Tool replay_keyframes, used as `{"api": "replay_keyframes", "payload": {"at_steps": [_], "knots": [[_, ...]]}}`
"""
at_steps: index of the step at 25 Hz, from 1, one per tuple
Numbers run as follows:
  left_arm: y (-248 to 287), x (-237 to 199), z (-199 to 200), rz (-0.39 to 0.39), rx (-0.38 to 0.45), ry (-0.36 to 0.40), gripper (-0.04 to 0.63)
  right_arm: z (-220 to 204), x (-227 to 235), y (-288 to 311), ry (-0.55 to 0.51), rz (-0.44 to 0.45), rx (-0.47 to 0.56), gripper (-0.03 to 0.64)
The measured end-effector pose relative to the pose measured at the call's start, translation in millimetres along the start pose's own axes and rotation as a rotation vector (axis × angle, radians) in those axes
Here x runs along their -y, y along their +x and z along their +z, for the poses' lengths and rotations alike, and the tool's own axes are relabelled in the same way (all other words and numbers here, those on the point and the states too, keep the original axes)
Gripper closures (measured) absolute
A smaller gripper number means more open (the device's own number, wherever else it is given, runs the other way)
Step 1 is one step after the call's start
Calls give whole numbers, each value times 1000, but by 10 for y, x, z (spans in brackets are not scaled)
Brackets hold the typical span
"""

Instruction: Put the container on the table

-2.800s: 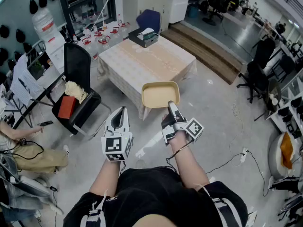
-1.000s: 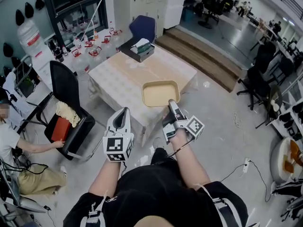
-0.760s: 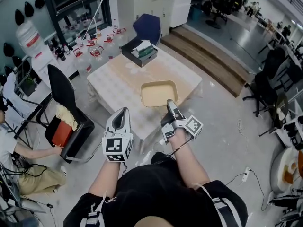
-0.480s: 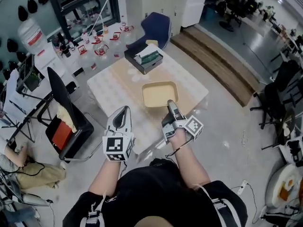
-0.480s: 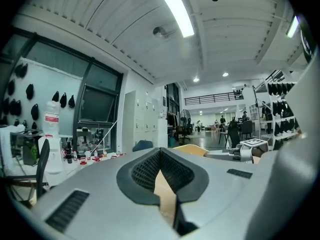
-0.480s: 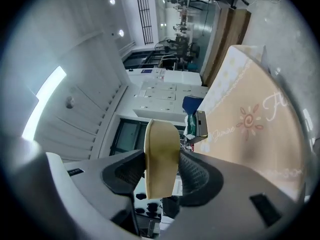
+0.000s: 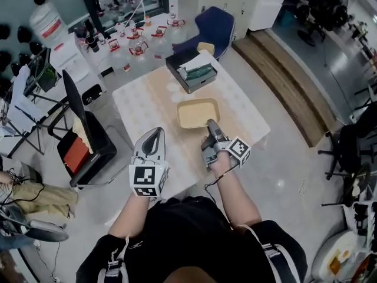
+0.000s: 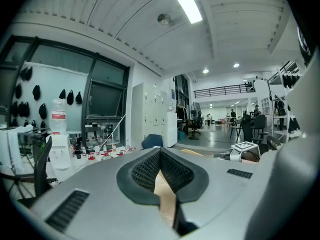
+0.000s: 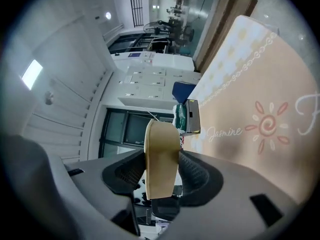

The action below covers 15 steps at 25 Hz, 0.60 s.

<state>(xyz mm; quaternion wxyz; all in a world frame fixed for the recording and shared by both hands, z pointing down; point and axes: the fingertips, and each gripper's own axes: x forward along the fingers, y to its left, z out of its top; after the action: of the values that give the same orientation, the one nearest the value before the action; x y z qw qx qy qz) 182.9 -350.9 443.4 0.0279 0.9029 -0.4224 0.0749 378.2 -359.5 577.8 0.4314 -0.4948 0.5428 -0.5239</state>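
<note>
The tan shallow container (image 7: 197, 112) hangs level above the middle of the cloth-covered table (image 7: 147, 108). My right gripper (image 7: 210, 127) is shut on its near rim. In the right gripper view the container (image 9: 161, 156) stands edge-on, pinched between the black pads (image 9: 197, 171) of the right gripper (image 9: 161, 176), with the patterned cloth (image 9: 260, 99) beyond. My left gripper (image 7: 153, 135) is held over the table's near edge, left of the container, touching nothing. The left gripper (image 8: 160, 155) has its pads meeting at the tips, with nothing between them.
A black box with tissues (image 7: 191, 71) sits at the table's far end and shows as the black box (image 9: 192, 116) in the right gripper view. A black chair (image 7: 82, 137) stands left of the table, a blue chair (image 7: 215, 29) behind it, and water bottles (image 7: 138, 37) beyond on the floor.
I have walked up to the table. The container, still in the right gripper, has gone from over the floor before the table to over its middle. The left gripper came along unchanged.
</note>
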Motion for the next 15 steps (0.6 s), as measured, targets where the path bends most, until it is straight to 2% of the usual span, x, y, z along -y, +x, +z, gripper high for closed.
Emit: {"api": "replay_keyframes", "payload": {"at_steps": [4,15], "knots": [[35,-242,-44,39,-13,-9,583,-143,169,362,16,-31,-56,396],[-221,-1013,-353,184,-57,-62,583,-1011,657,1191,17,-142,-234,396]]}}
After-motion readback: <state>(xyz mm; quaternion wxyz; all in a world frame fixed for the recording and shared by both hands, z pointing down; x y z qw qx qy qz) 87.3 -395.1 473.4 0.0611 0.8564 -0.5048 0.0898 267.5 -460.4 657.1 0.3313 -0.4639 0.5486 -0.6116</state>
